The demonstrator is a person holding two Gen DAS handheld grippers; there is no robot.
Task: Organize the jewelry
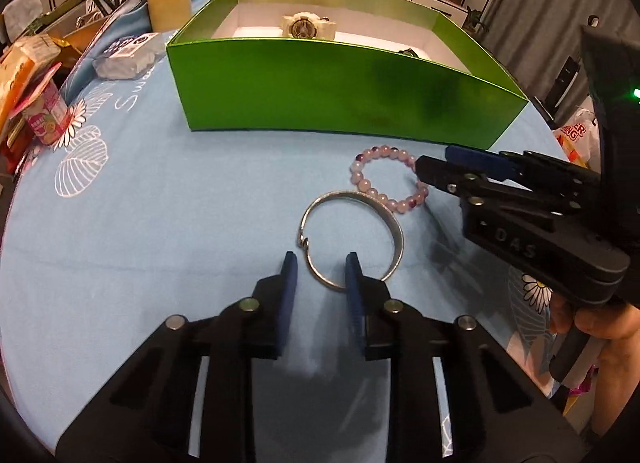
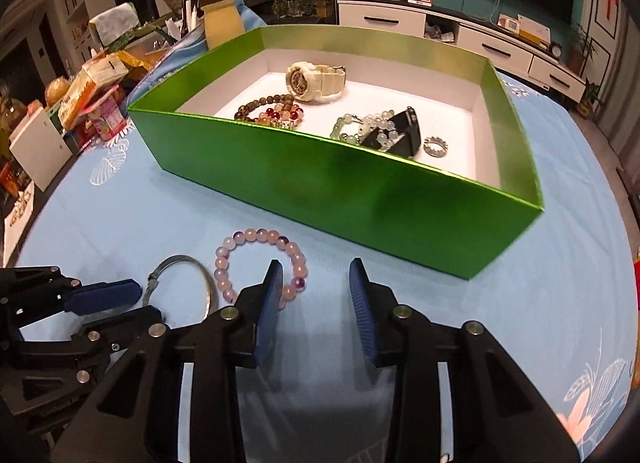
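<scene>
On a blue floral tablecloth (image 1: 160,199) before the green box (image 2: 360,191), we lower our left gripper (image 1: 320,263), jaws narrowed astride the silver bangle (image 1: 394,231), and our right gripper (image 2: 316,275), half-closed, onto the pink bead bracelet (image 2: 224,263), both bound for boxing.

Left wrist view: the near wall of the green box (image 1: 344,91) hid most of its contents; only a white watch (image 1: 306,26) and a dark sliver of another item showed above it. The right claw (image 1: 434,167) covered part of the pink bead bracelet (image 1: 370,179), and whether it touched the beads could not be told. The silver bangle (image 1: 352,239) passed behind one blue pad (image 1: 354,287) of the left claw (image 1: 320,275). Right wrist view: the left claw (image 2: 132,301) masked the bangle's near arc. Labels on the tabletop (image 2: 160,215) clutter were too blurred to read.
</scene>
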